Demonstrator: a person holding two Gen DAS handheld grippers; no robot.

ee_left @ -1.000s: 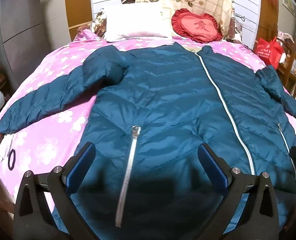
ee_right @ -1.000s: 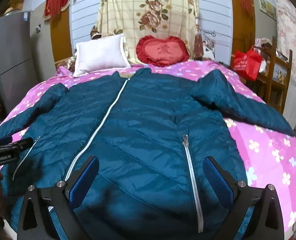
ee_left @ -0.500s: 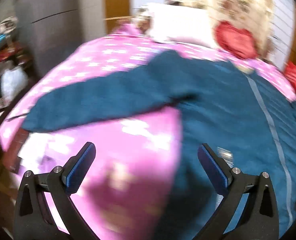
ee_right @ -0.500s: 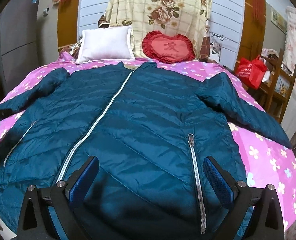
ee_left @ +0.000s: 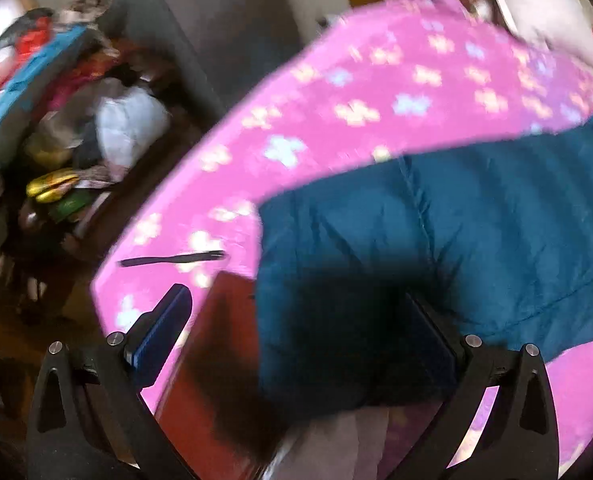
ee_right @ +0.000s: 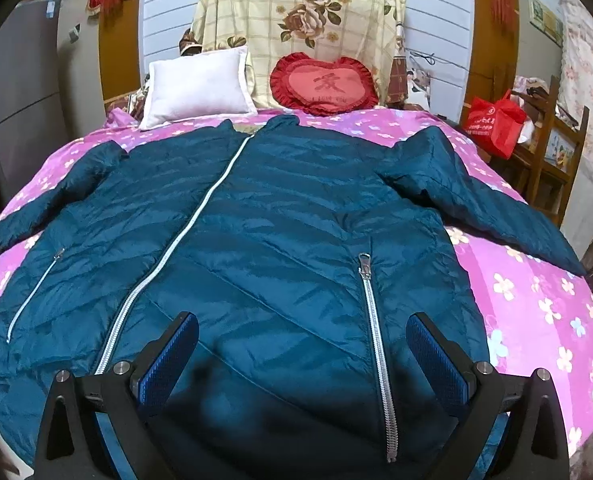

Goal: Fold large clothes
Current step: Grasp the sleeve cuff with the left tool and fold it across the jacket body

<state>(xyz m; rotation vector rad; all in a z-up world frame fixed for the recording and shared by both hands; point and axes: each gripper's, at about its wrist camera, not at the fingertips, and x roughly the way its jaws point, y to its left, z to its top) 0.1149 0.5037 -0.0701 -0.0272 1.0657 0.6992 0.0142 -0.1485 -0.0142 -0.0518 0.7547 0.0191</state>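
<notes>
A large teal puffer jacket (ee_right: 256, 248) lies face up and zipped on a pink flowered bedspread (ee_right: 536, 304), both sleeves spread out. My right gripper (ee_right: 300, 360) is open and empty, just above the jacket's hem between the centre zip and a pocket zip. My left gripper (ee_left: 296, 336) is open over the cuff end of the left sleeve (ee_left: 436, 248), near the bed's left edge; the sleeve cuff lies between the fingers. The left wrist view is blurred.
A white pillow (ee_right: 196, 84) and a red heart cushion (ee_right: 324, 84) sit at the headboard. A red bag (ee_right: 496, 124) and wooden shelf stand right of the bed. A pile of clutter (ee_left: 56, 128) lies on the floor left of the bed. A thin dark strap (ee_left: 172, 259) lies near the cuff.
My left gripper swung left from the jacket's hem, along the sleeve, to its cuff at the bed's edge. My right gripper moved slightly closer over the hem. Both stayed open.
</notes>
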